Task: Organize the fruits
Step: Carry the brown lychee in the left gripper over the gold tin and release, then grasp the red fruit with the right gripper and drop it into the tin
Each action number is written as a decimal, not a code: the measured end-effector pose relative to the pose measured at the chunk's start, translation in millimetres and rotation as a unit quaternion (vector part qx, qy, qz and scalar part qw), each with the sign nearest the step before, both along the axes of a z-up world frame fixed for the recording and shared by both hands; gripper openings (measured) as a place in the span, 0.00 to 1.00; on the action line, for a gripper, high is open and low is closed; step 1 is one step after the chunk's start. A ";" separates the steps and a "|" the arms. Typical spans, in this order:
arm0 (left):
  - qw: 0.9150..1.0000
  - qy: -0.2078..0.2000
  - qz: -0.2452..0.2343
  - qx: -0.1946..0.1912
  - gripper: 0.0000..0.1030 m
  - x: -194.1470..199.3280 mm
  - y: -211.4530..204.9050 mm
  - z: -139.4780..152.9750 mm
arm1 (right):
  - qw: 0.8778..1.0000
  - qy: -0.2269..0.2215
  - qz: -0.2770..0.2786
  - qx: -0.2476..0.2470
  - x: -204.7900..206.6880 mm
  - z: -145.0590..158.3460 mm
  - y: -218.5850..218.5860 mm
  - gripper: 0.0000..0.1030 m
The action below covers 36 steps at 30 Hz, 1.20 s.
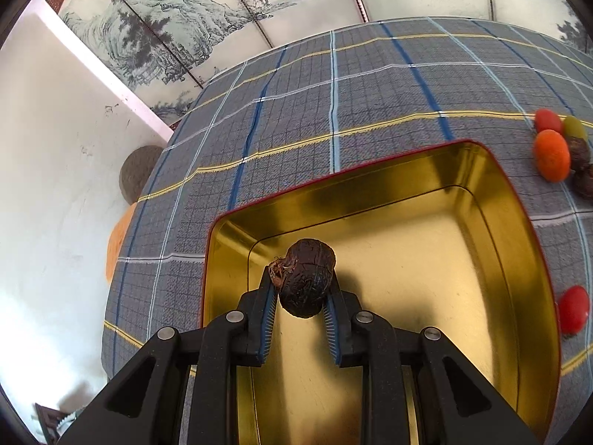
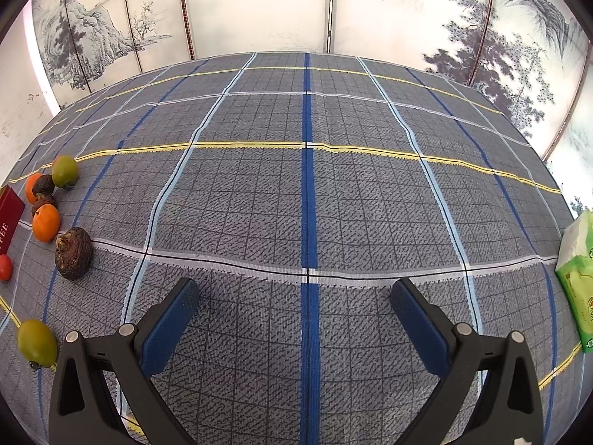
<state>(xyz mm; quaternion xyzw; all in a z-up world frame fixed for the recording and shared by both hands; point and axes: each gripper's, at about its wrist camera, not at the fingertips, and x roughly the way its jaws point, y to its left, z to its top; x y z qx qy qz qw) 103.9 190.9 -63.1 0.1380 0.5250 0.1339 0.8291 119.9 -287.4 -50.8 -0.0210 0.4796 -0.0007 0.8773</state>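
My left gripper (image 1: 302,285) is shut on a dark brown wrinkled fruit (image 1: 307,277) and holds it over the gold inside of a red-rimmed tin (image 1: 493,222), which holds no other fruit. Orange (image 1: 551,155), red (image 1: 573,309), green and brown fruits lie on the cloth right of the tin. My right gripper (image 2: 294,298) is open and empty above the plaid cloth. In the right wrist view a brown fruit (image 2: 73,257), an orange one (image 2: 46,222), a green one (image 2: 37,342) and several more lie at the left, beside the tin's red wall (image 2: 8,218).
The table wears a grey plaid cloth (image 2: 307,193). A green tissue pack (image 2: 578,282) lies at its right edge. A painted folding screen (image 2: 259,7) stands behind the table. A white wall and a round woven thing (image 1: 139,172) lie past the table's left edge.
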 end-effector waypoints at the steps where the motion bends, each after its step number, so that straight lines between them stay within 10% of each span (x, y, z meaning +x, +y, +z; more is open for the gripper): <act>1: 1.000 0.003 0.002 -0.001 0.25 3.1 0.8 -4.4 | 1.000 0.000 0.000 0.000 0.0 0.3 0.2 1.00; 12: 1.000 -0.015 0.000 0.012 0.41 -1.9 7.9 -1.9 | 0.997 -0.064 -0.011 0.036 -19.5 31.5 -3.2 0.91; 18: 0.998 -0.061 -0.008 -0.005 0.54 -29.0 7.2 24.2 | 0.975 -0.151 0.138 0.085 -49.8 92.7 66.2 0.91; 28: 0.986 -0.156 0.019 -0.049 0.54 -126.2 -1.1 70.6 | 0.922 -0.042 0.377 0.073 -71.1 66.7 238.7 0.61; 36: 0.983 -0.162 0.031 -0.077 0.54 -176.0 4.3 75.9 | 0.910 0.007 0.410 0.051 -59.7 30.0 287.3 0.49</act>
